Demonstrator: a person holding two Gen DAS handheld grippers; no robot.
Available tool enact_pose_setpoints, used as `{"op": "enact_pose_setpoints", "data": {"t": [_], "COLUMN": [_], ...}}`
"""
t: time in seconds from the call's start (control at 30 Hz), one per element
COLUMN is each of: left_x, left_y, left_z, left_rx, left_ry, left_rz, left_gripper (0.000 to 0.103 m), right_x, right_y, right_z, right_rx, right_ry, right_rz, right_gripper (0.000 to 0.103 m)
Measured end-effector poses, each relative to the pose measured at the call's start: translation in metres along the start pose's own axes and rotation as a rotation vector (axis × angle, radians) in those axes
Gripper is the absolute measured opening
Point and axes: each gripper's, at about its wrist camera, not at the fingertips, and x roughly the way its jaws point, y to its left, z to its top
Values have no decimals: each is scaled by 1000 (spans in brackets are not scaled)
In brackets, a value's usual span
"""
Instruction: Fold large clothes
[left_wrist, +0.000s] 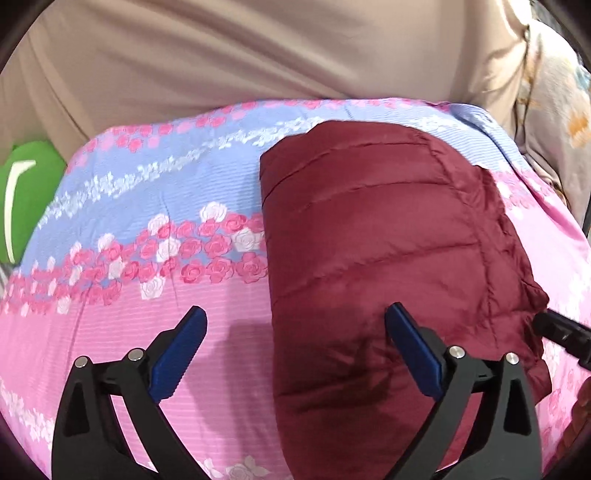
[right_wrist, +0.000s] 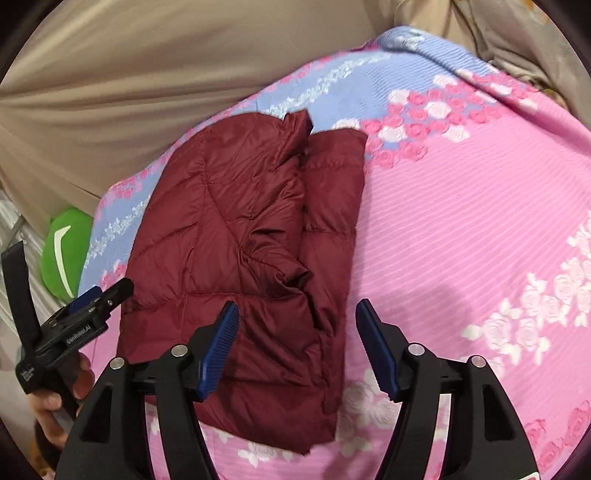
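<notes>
A dark red quilted jacket (left_wrist: 388, 240) lies folded into a compact rectangle on a pink and blue rose-print bedspread (left_wrist: 147, 221). In the right wrist view the jacket (right_wrist: 236, 236) shows a sleeve folded across its middle. My left gripper (left_wrist: 295, 317) is open and empty, hovering over the jacket's near left edge. My right gripper (right_wrist: 297, 310) is open and empty above the jacket's near right edge. The left gripper also shows in the right wrist view (right_wrist: 99, 295), held in a hand at the jacket's left side.
A beige sheet (left_wrist: 221, 55) covers the area behind the bedspread. A green cushion (left_wrist: 26, 192) sits at the far left, also seen in the right wrist view (right_wrist: 66, 251). A floral cloth (left_wrist: 554, 110) lies at the far right.
</notes>
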Motion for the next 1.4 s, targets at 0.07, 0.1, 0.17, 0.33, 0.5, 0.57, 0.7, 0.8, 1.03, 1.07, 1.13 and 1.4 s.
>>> {"op": "enact_pose_setpoints", "data": {"t": [0.07,0.1,0.17,0.33,0.5,0.57,0.7,0.8,1.03,1.07,1.13,1.4], "left_x": [6,8,13,21,31,39,48,51,56,57,59,67], "left_y": [4,4,5,4,0,-2,-2,-7,-20,-22,-25,-33], "left_z": [1,1,1,-1,-3,-5,-6,-3,4,5,6,10], "left_rx": [-17,-21,-32,-62,-74,-79,-88,-75,-34,-30,-19,17], "left_ry": [15,20,30,56,83,102,113,111,88,83,76,52], "left_rz": [-24,-33,-48,-112,-205,-242,-283,-275,-211,-203,-189,-170], "left_gripper": [96,96,97,98,98,98,98,98,98,98,98,98], "right_x": [9,13,22,33,45,49,51,55,68,71,75,89], "right_y": [5,8,11,9,4,1,0,1,12,17,19,34], "right_z": [-1,-2,-4,-7,-7,-7,-4,-1,11,13,15,19], "right_rx": [-12,-17,-23,-14,16,32,27,20,0,-11,-26,-20], "right_ry": [15,23,35,50,68,73,72,78,90,87,84,77], "right_rz": [-12,-12,-26,-29,17,36,51,57,52,46,48,83], "right_gripper": [68,69,71,75,79,82,84,85,82,80,77,51]}}
